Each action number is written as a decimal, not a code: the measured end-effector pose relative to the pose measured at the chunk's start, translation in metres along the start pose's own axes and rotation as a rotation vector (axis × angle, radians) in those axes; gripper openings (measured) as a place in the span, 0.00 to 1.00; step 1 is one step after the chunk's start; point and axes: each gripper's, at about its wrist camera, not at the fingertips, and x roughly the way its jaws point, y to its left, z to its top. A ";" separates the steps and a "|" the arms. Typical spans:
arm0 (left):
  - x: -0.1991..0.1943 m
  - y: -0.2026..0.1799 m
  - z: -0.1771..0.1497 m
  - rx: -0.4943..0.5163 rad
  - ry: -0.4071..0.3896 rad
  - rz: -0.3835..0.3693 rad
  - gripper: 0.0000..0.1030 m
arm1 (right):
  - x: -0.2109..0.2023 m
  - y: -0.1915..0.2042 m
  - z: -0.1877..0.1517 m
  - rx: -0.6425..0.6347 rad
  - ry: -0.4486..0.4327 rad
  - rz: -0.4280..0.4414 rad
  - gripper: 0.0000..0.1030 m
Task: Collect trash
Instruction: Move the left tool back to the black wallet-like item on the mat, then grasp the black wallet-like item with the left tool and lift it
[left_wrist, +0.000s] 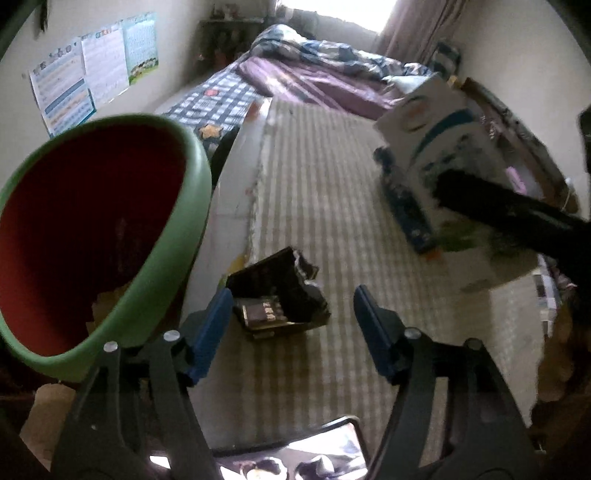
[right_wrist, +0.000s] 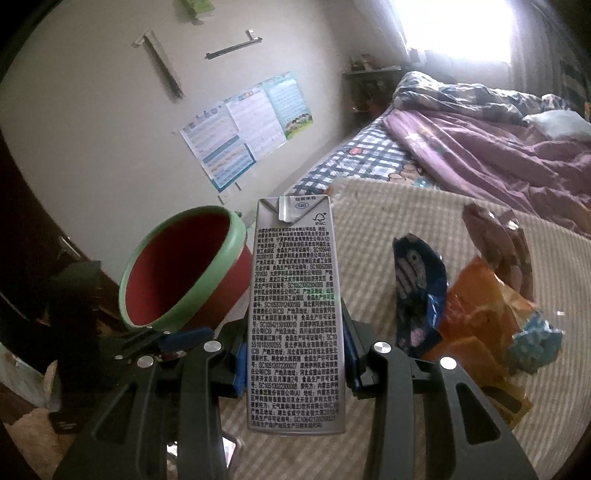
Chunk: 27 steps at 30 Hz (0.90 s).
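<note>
Right gripper (right_wrist: 295, 365) pinches a milk carton (right_wrist: 295, 314) (upright) beside the red bin (right_wrist: 177, 273); left gripper (left_wrist: 291, 317) spread, empty.

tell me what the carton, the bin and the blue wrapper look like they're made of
Carton: coated paperboard, probably foil-lined; folded, glued top flaps, flat printed panels, slight sheen.
Bin: likely moulded plastic, matt; smooth red wall with a thick, rounded green rim.
Blue wrapper: thin plastic film, glossy; crumpled into sharp creases that catch the light.
</note>
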 end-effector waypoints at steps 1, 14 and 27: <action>0.007 0.001 0.000 -0.004 0.017 0.011 0.65 | 0.000 -0.001 -0.001 0.006 0.002 0.002 0.37; 0.030 -0.018 -0.006 0.111 0.038 0.106 0.74 | -0.001 -0.005 -0.002 0.032 0.004 0.016 0.37; 0.002 -0.013 0.001 0.033 -0.042 0.048 0.62 | -0.002 -0.010 0.000 0.044 0.001 0.019 0.37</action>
